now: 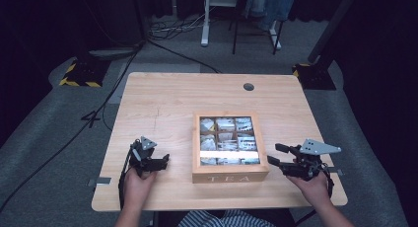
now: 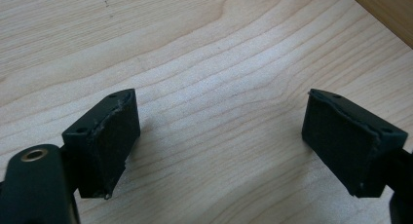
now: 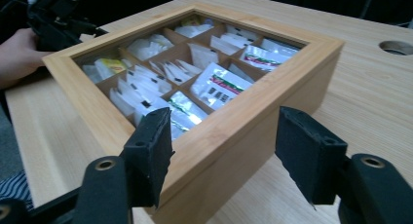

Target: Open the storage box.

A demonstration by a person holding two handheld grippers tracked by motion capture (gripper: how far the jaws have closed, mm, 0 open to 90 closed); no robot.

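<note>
A wooden tea box (image 1: 229, 175) marked TEA stands at the table's front middle, its glass-paned lid closed over several compartments of tea bags (image 3: 219, 85). My left gripper (image 1: 162, 162) rests low on the table left of the box, open, with bare wood between its jaws (image 2: 221, 136). My right gripper (image 1: 277, 154) is just right of the box, open, its jaws pointing at the box's right side. In the right gripper view the near box corner (image 3: 234, 151) sits between the two pads (image 3: 224, 160), close but with gaps on both sides.
The light wooden table (image 1: 162, 103) has a round cable hole (image 1: 248, 87) at its back right. Cables (image 1: 113, 89) trail over the grey floor to the left. Chair and desk legs (image 1: 204, 24) stand beyond the table.
</note>
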